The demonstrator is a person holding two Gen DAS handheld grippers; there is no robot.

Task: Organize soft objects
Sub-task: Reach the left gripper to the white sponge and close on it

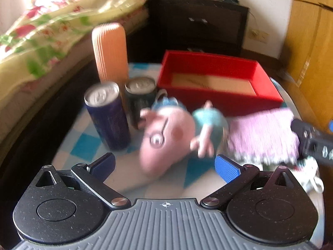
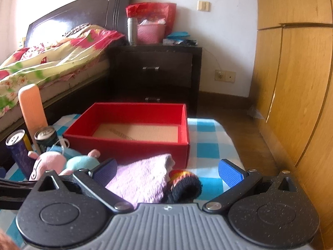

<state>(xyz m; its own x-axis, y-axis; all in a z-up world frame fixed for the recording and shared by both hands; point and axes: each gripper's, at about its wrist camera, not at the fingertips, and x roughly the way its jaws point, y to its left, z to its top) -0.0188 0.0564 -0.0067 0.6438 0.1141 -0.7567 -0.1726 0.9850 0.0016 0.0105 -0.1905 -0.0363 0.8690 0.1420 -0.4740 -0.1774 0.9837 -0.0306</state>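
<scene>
Both tongs spread wide, holding nothing: left gripper [image 1: 164, 162], right gripper [image 2: 167, 171]. Pink plush pig [image 1: 166, 137] just before open red cardboard box [image 2: 129, 133], probably light and squishy; best pinched round the fat head.

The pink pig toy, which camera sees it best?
The left wrist view. The pink pig plush toy lies right in front of the open left gripper, showing its snout, eye, cheek and blue dress, though blurred. In the right wrist view the toy sits low at the left edge, partly hidden behind the gripper's body.

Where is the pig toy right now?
The pig toy lies on the checked cloth, between the cans and the purple towel, in front of the red box.
</scene>
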